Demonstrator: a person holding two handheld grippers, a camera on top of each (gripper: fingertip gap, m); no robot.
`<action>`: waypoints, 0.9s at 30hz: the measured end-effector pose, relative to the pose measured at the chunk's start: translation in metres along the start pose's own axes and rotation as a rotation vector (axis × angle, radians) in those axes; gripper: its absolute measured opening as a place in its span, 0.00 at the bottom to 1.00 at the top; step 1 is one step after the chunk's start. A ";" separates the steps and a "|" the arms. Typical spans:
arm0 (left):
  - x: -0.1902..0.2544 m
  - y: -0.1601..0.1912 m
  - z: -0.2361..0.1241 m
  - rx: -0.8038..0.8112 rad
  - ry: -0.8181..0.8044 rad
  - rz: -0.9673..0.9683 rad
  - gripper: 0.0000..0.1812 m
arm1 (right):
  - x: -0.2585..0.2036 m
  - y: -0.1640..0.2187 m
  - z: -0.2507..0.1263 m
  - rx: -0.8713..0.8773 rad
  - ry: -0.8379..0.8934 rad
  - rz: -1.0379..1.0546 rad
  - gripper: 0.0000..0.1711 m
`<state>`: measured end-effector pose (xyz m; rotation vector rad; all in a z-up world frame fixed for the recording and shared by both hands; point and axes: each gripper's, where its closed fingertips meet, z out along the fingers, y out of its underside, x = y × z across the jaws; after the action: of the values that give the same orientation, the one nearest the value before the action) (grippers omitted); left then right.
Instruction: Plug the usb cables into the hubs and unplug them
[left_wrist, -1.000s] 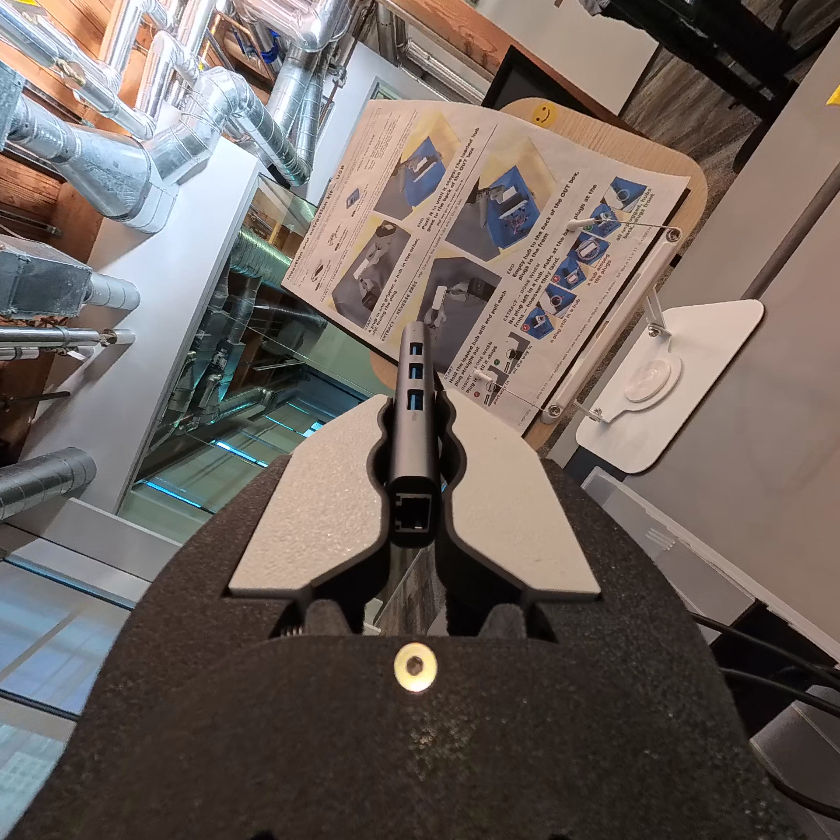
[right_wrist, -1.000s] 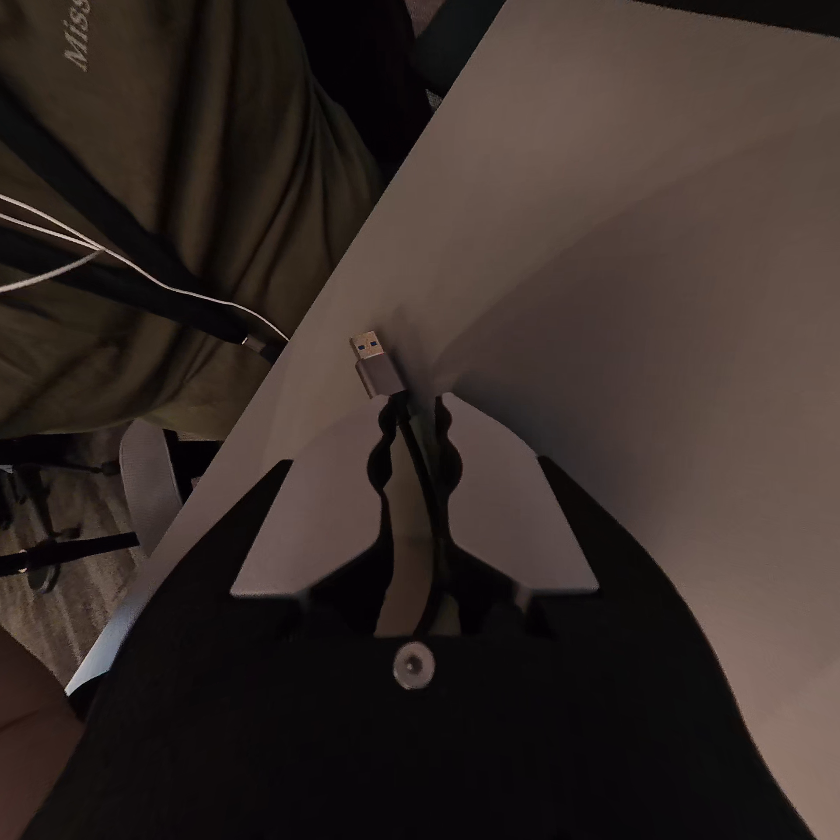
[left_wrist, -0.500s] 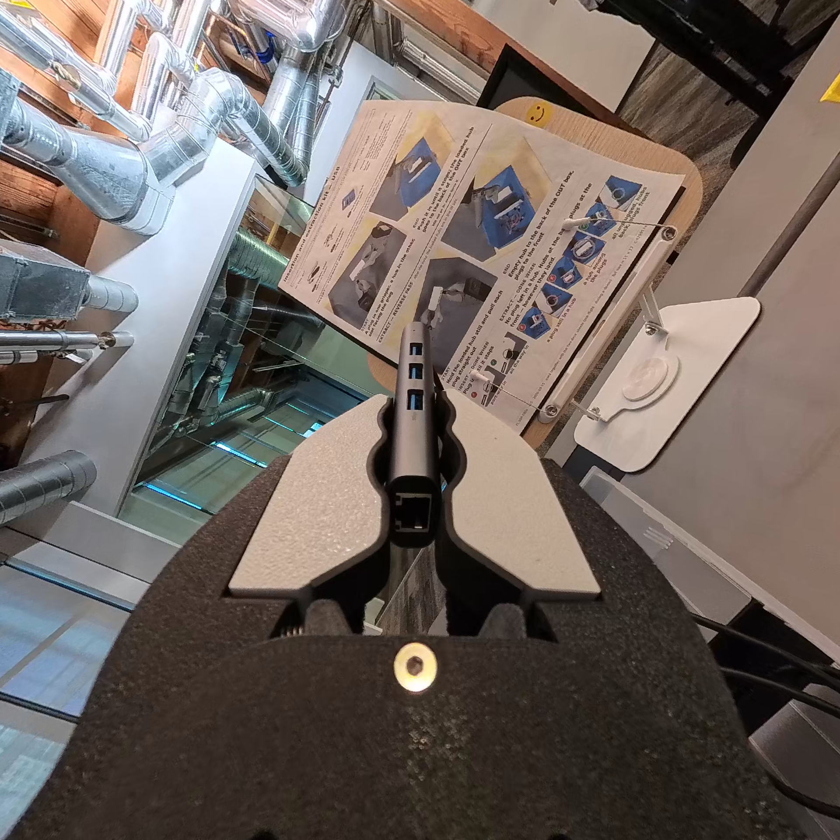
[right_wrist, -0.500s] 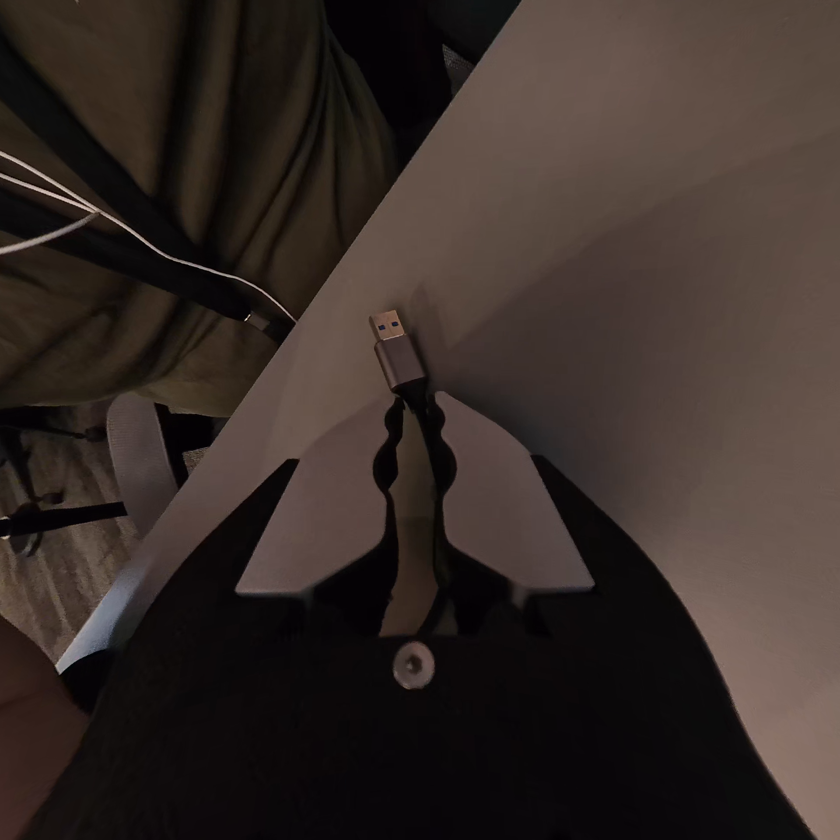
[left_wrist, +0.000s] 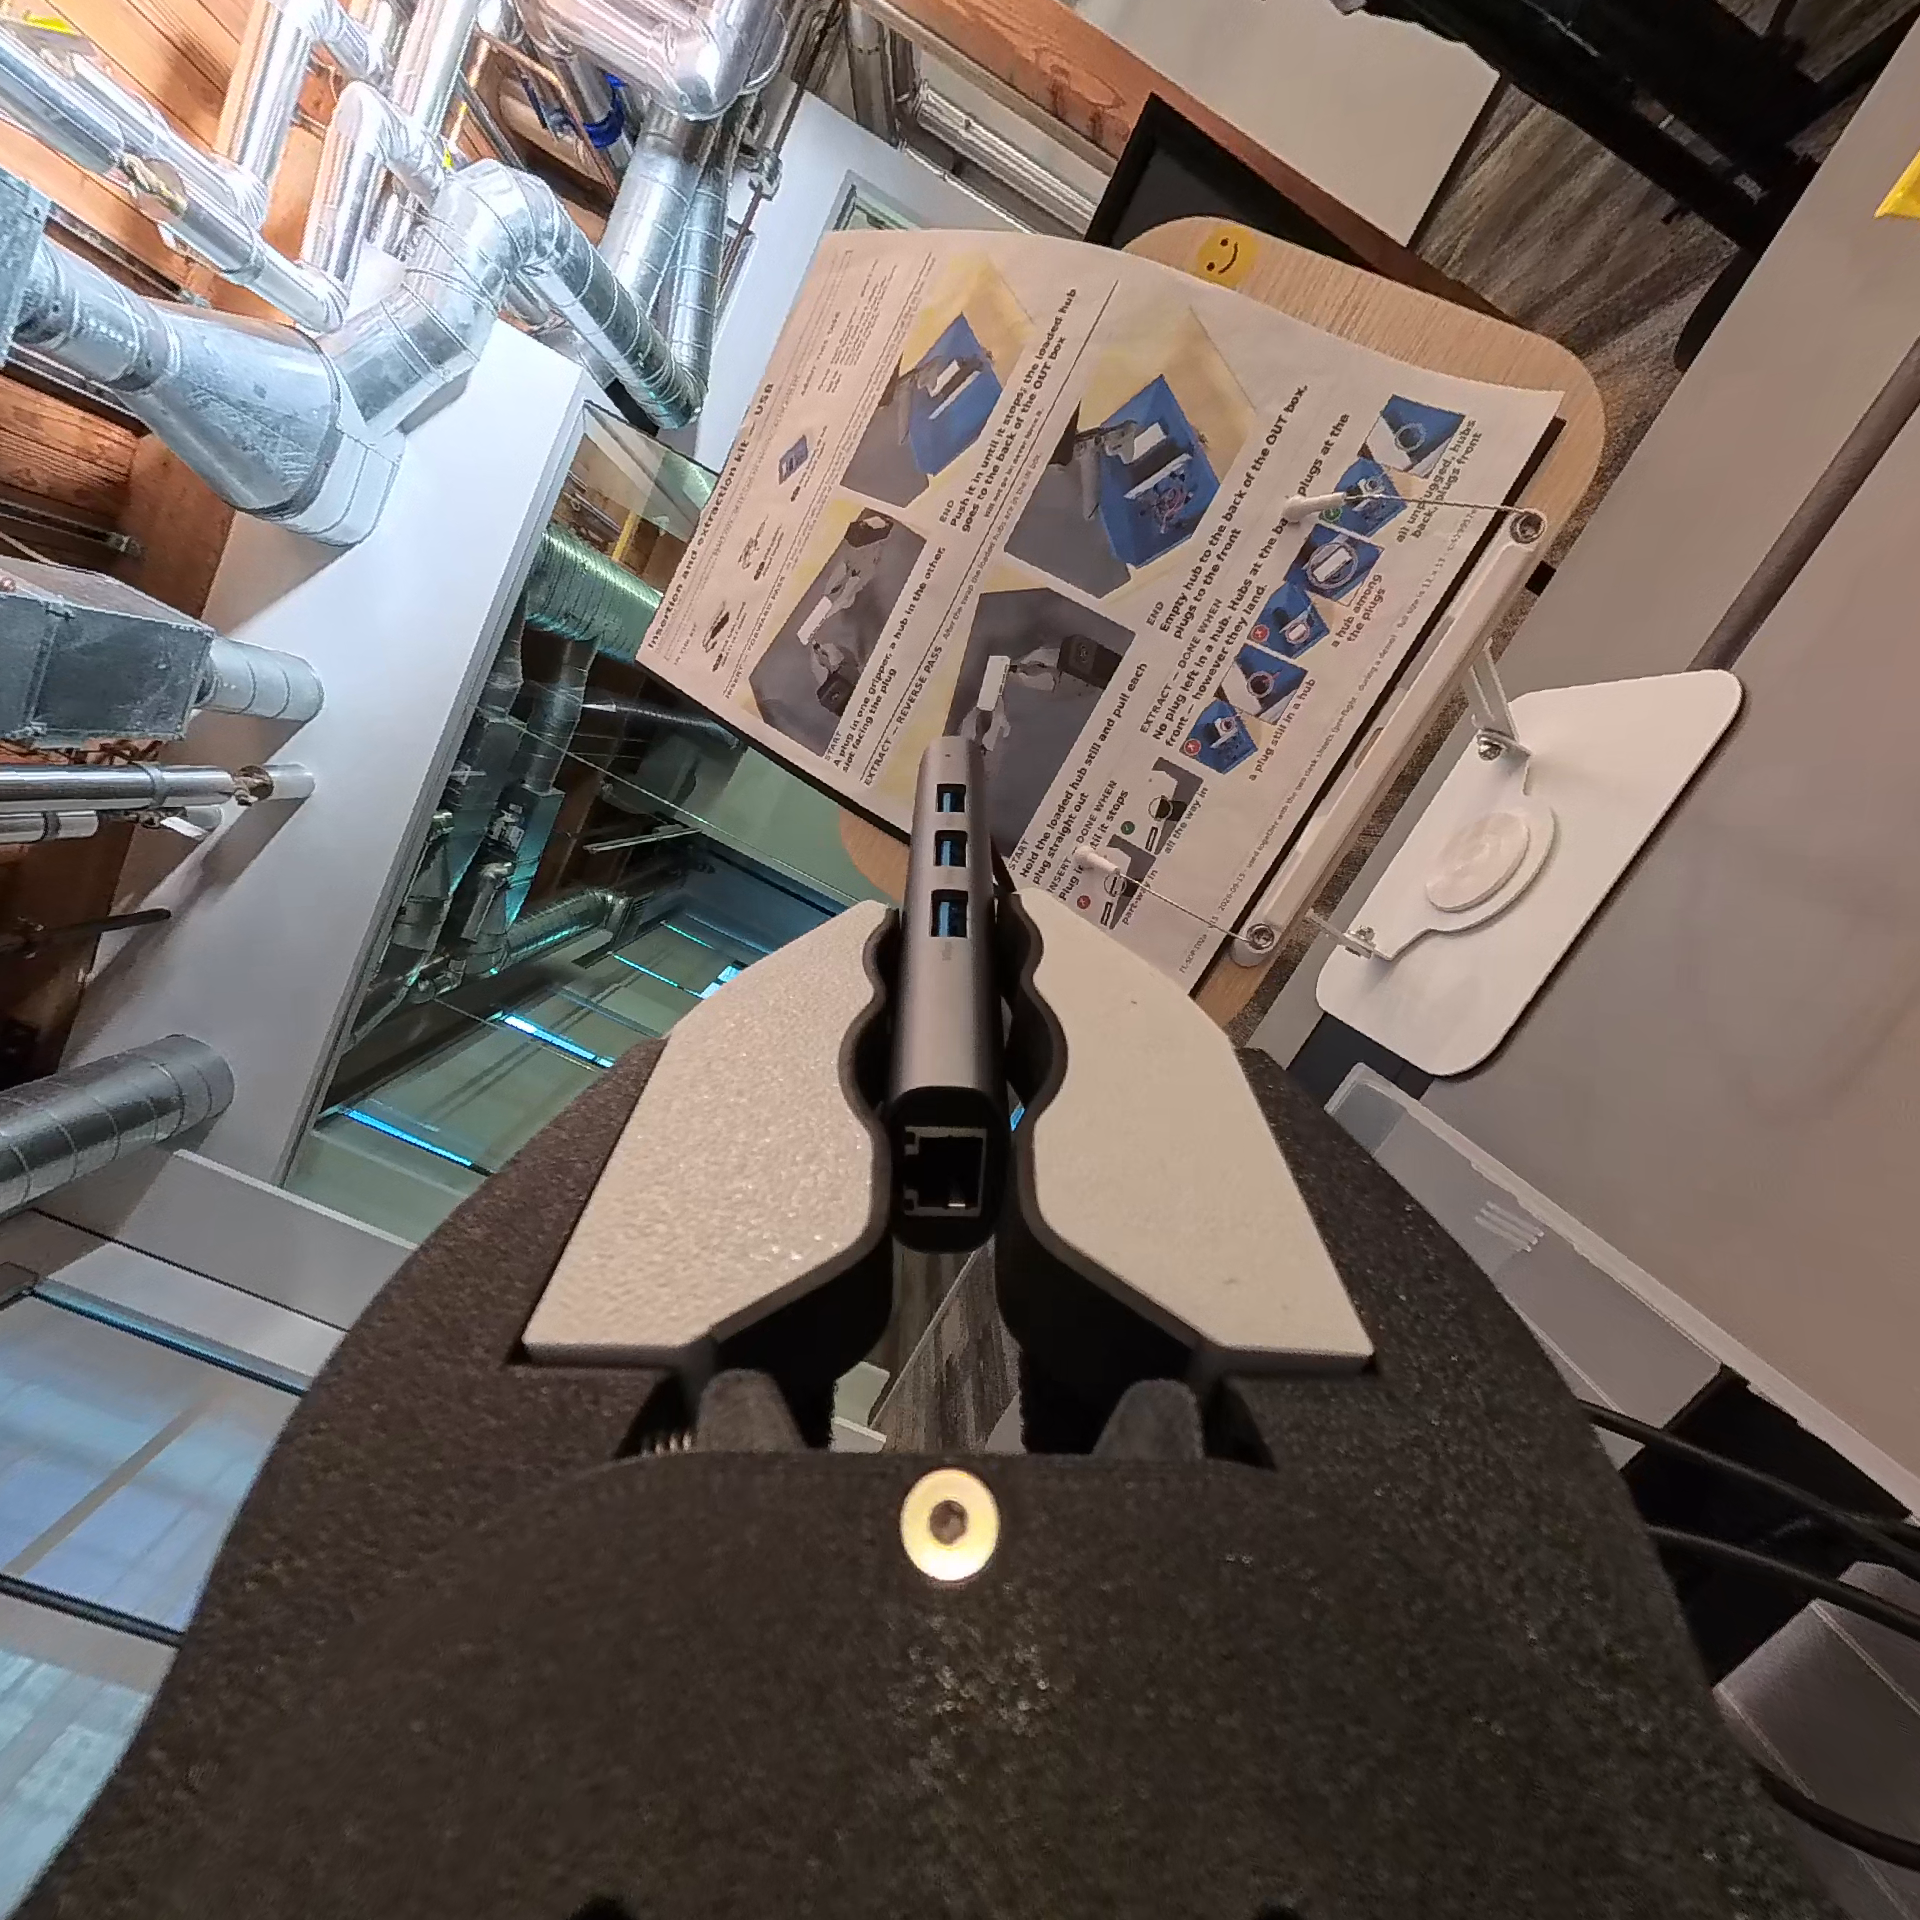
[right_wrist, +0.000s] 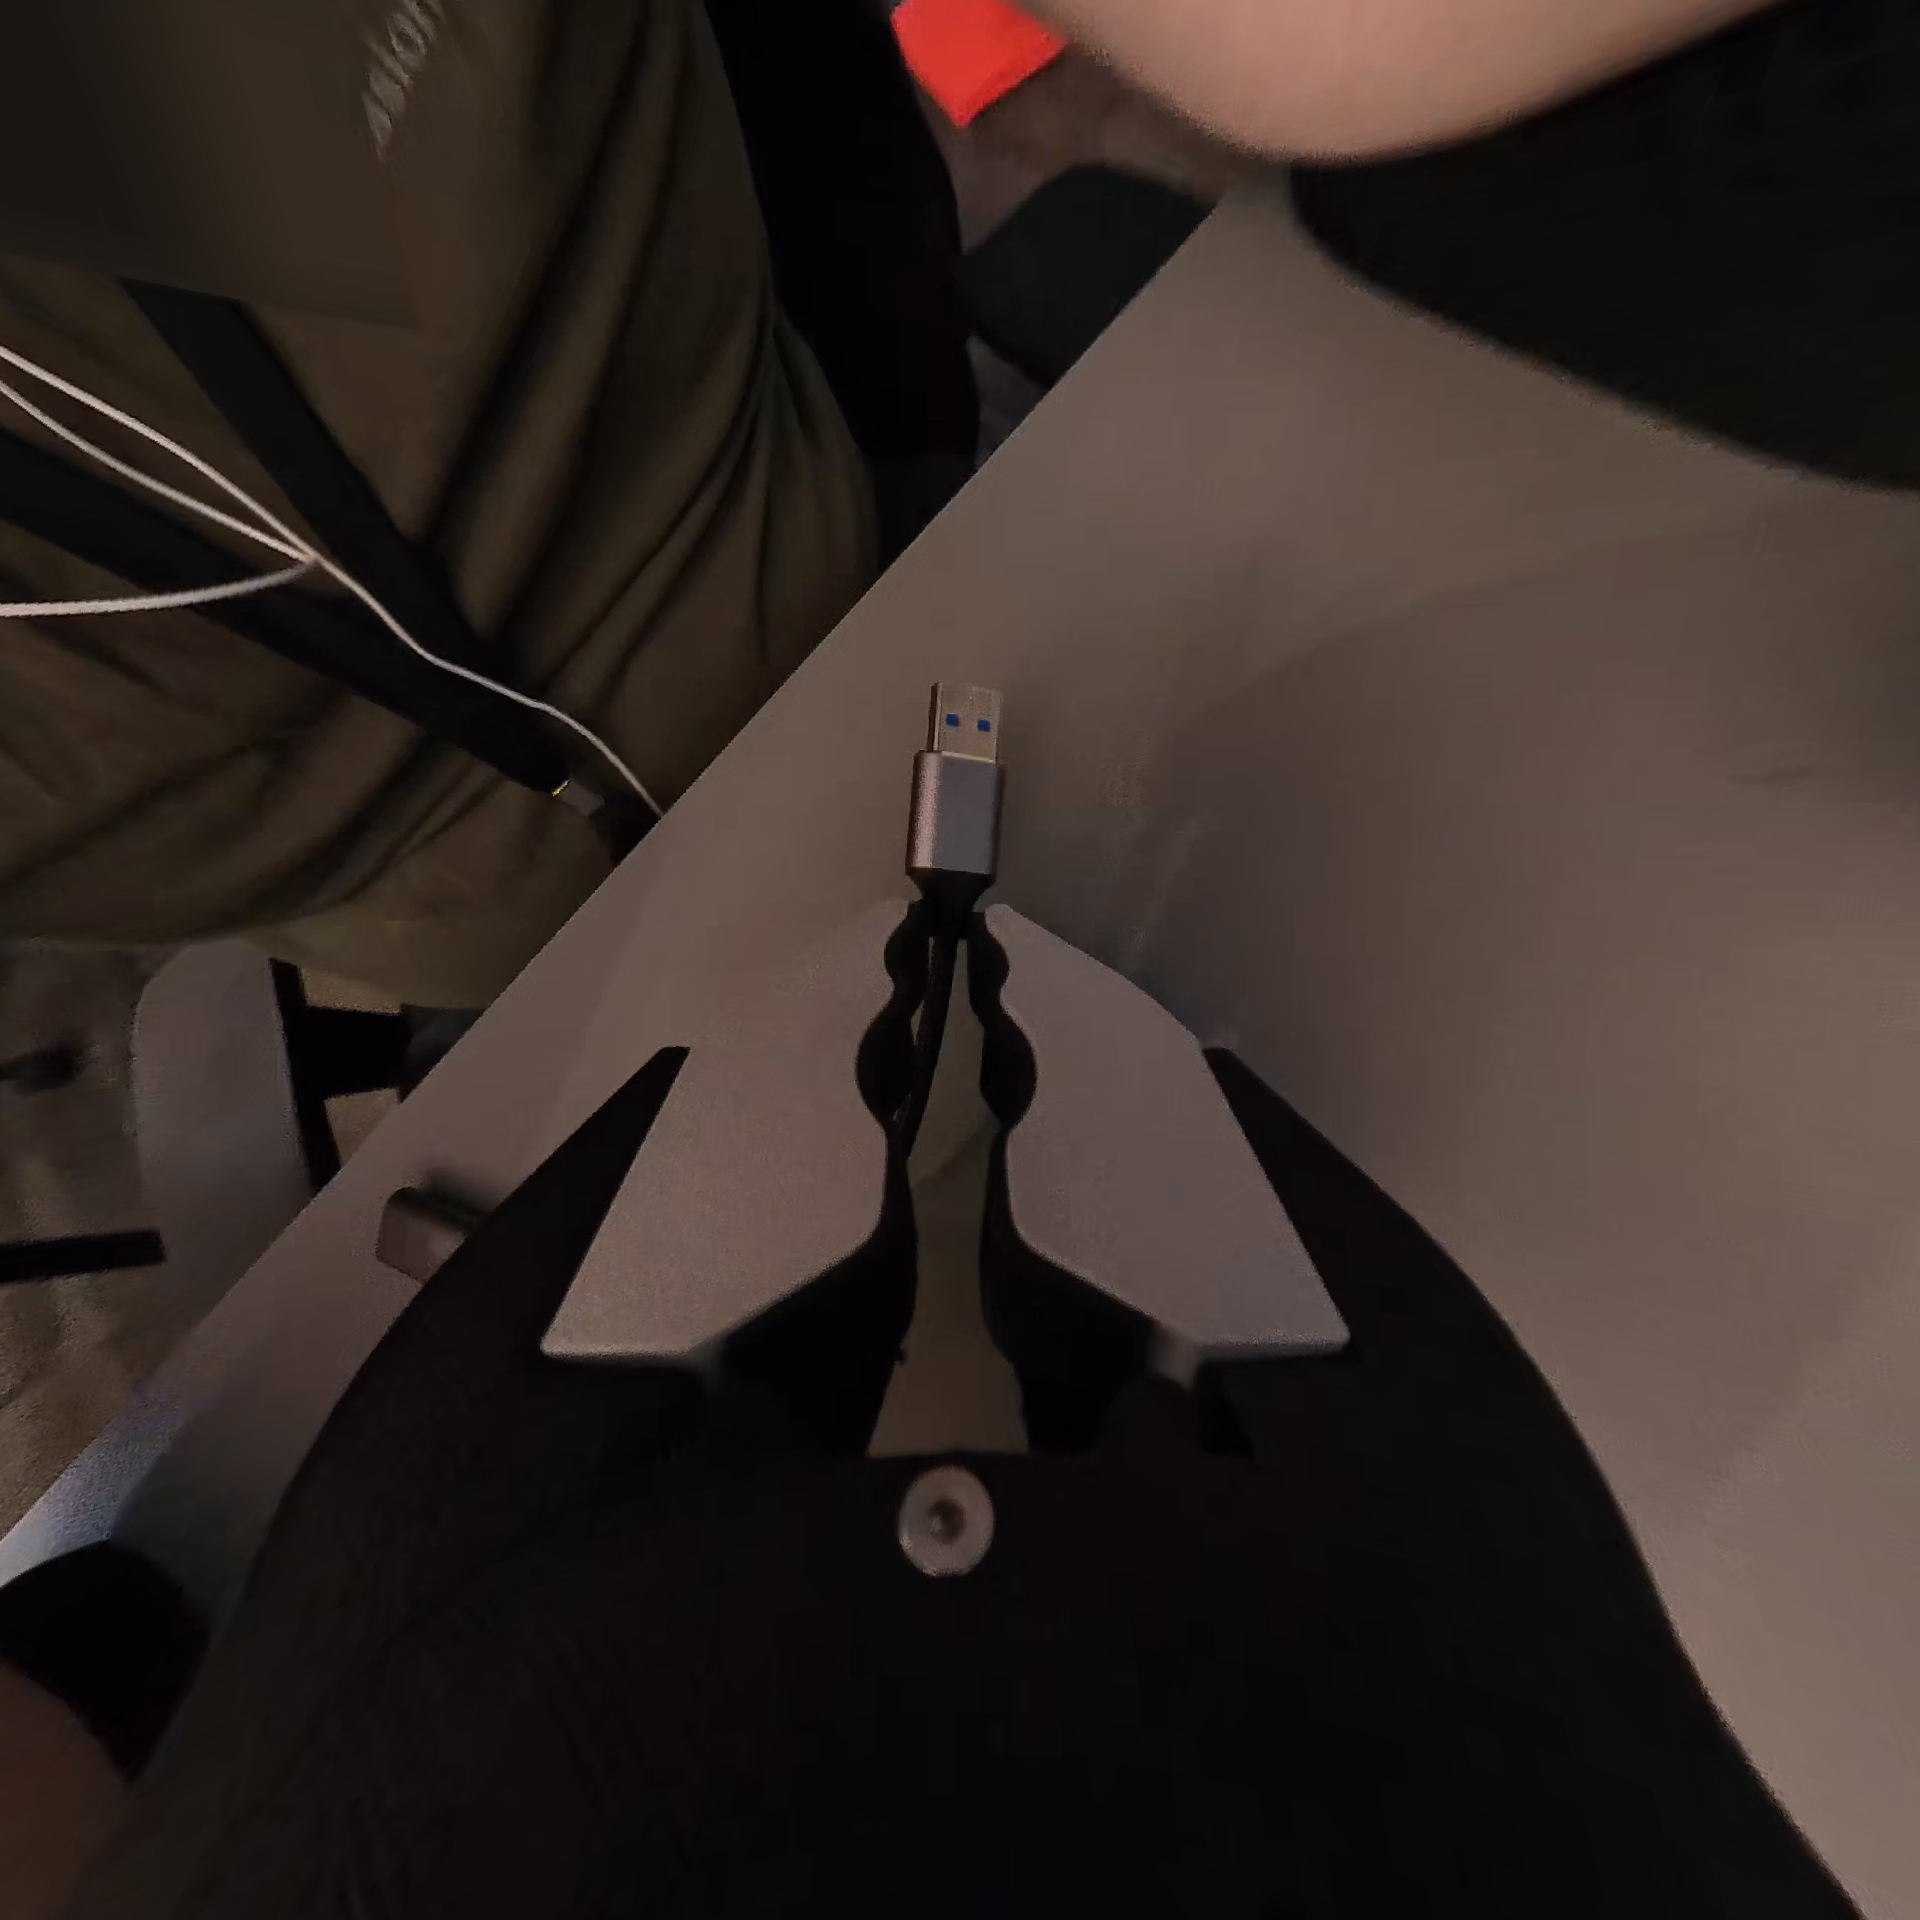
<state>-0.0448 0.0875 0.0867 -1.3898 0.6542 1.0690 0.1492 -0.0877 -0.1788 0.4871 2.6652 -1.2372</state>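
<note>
In the left wrist view my left gripper is shut on a dark grey USB hub. The hub points forward and up, its three blue ports face the camera and all are empty. A network socket shows on its near end. In the right wrist view my right gripper is shut on a black cable just behind its grey USB plug. The plug sticks out past the fingertips, straight ahead, above a grey table. The hub does not show in the right wrist view.
An instruction sheet stands on a wooden board with a white stand ahead of the left gripper. A clear bin and black cables lie at right. A person in an olive shirt sits past the table edge; a blurred arm is at top right. Spacing between my two grippers at the tips: around 35 cm.
The right gripper has swung so the plug now points straight ahead instead of tilting left, and a blurred arm has come into view at top. The left gripper and hub have barely moved.
</note>
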 end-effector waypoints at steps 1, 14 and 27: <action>0.000 0.000 0.000 -0.001 0.000 -0.001 0.09 | 0.003 -0.004 -0.008 0.025 0.032 -0.013 0.05; 0.001 0.001 0.000 -0.004 0.003 0.003 0.09 | 0.000 -0.052 -0.125 0.310 0.386 -0.177 0.05; 0.010 -0.007 0.002 0.021 0.013 0.029 0.09 | 0.007 -0.062 -0.187 0.400 0.673 -0.156 0.05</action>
<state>-0.0350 0.0923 0.0811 -1.3739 0.6951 1.0742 0.1181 0.0192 -0.0161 0.9044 3.0153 -1.9633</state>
